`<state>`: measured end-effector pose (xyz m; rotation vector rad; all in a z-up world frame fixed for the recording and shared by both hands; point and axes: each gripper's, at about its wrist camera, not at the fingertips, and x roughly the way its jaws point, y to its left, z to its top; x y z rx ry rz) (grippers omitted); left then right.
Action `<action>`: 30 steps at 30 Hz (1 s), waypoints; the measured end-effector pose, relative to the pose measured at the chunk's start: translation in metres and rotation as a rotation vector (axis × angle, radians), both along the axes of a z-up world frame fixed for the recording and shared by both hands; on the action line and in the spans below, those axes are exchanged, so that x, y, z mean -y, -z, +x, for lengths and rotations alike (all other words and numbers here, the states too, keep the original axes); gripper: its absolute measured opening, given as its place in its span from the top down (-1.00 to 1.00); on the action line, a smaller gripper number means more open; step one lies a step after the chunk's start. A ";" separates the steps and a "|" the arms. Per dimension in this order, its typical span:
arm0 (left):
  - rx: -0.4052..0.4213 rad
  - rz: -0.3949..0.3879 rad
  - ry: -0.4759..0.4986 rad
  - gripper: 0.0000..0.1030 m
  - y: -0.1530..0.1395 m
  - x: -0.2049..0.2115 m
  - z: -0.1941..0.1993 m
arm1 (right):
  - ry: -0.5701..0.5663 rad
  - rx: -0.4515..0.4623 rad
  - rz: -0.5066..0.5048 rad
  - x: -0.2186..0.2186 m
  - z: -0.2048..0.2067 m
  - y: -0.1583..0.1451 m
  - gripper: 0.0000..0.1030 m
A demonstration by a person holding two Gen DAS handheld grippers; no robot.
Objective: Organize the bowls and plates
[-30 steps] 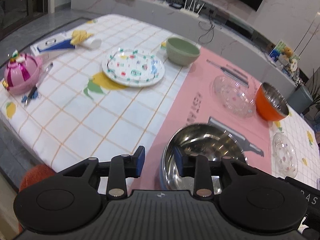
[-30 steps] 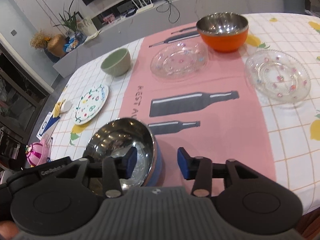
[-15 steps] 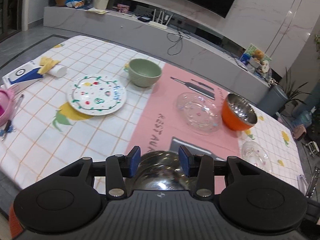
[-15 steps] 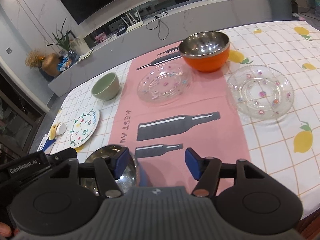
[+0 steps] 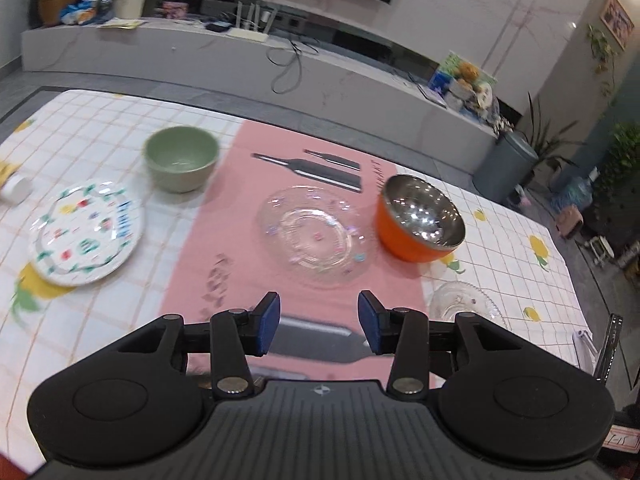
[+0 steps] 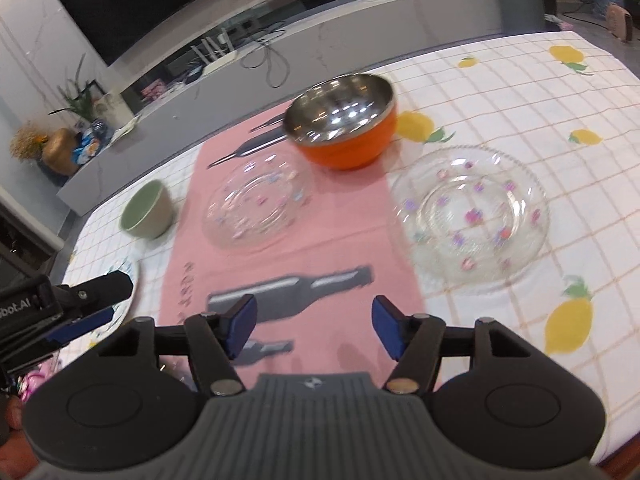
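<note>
Left wrist view: your left gripper (image 5: 319, 322) is wide apart, holding nothing | ahead, clear glass plate (image 5: 316, 236) on pink runner (image 5: 224, 240), orange bowl (image 5: 420, 218) just right, green bowl (image 5: 182, 164) and painted plate (image 5: 86, 234) left | runner lettering blurred | right gripper (image 6: 314, 328) likewise wide, empty, second glass plate (image 6: 472, 214) beyond on the right

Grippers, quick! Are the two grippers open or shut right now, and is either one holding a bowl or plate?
Left gripper: open, holding nothing.
Right gripper: open, holding nothing.
</note>
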<state>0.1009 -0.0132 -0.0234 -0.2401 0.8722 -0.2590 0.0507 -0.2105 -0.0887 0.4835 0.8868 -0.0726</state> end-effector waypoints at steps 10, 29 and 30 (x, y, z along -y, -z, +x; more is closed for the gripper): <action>-0.102 0.004 0.112 0.04 0.001 0.065 0.095 | 0.049 -0.017 -0.068 0.058 0.074 -0.019 -0.25; -0.243 0.057 0.057 0.24 0.068 0.115 0.202 | 0.110 -0.181 -0.035 0.104 0.192 0.021 0.08; -0.248 0.065 0.056 0.33 0.070 0.116 0.202 | 0.109 -0.187 -0.030 0.105 0.194 0.024 0.16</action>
